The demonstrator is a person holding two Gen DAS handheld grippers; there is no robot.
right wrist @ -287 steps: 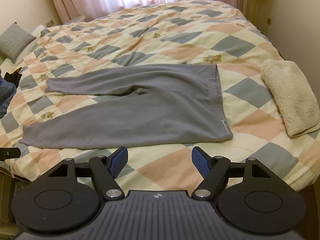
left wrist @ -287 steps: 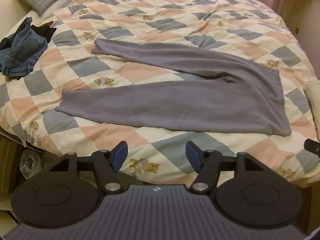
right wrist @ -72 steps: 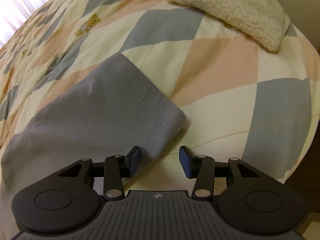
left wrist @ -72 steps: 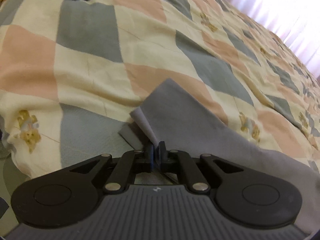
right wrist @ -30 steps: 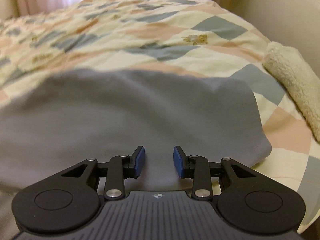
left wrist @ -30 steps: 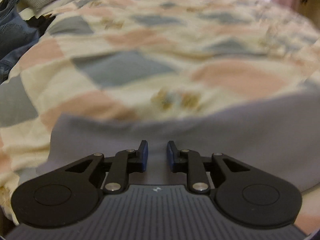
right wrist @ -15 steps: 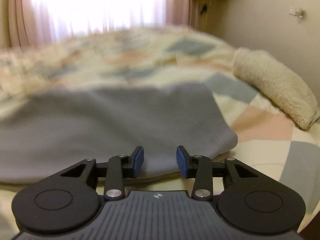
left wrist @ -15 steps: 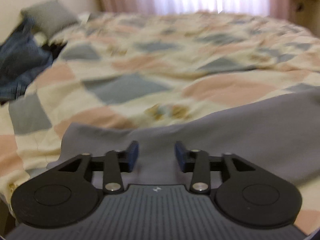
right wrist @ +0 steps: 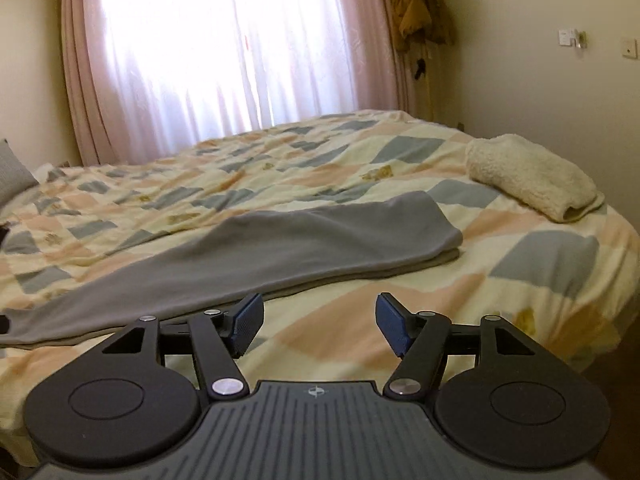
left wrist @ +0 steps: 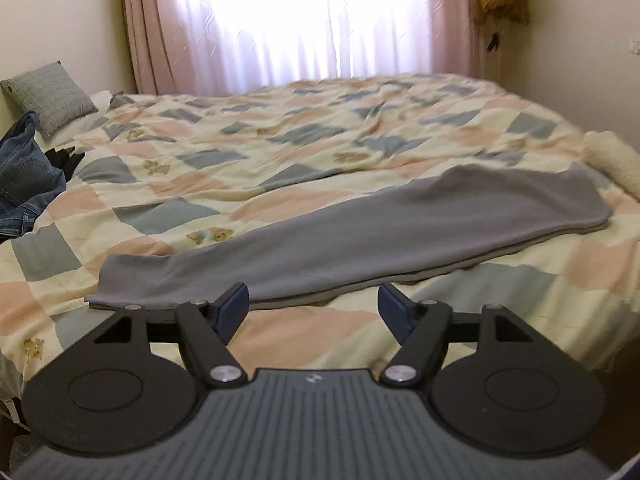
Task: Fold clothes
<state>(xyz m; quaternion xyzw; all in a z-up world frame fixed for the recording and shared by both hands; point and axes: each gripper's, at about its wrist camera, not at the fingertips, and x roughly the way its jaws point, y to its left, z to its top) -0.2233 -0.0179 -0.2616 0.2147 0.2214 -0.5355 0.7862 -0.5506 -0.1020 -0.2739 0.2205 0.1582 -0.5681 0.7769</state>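
Grey trousers (left wrist: 360, 236) lie on the checked quilt (left wrist: 280, 148), folded lengthwise with one leg on top of the other, running from lower left to upper right. They also show in the right wrist view (right wrist: 280, 256). My left gripper (left wrist: 313, 312) is open and empty, raised just in front of the trousers' near edge by the leg ends. My right gripper (right wrist: 318, 326) is open and empty, raised in front of the near edge toward the waist end.
A rolled cream fleece blanket (right wrist: 532, 176) lies at the bed's right side. Blue jeans (left wrist: 24, 176) and a grey pillow (left wrist: 50, 98) lie at the left. Pink curtains (left wrist: 304, 20) and a wall stand behind the bed. The bed's front edge is near both grippers.
Both grippers have opened wide and pulled back and up from the trousers, which now lie folded leg on leg. Earlier the left gripper was shut on a leg end.
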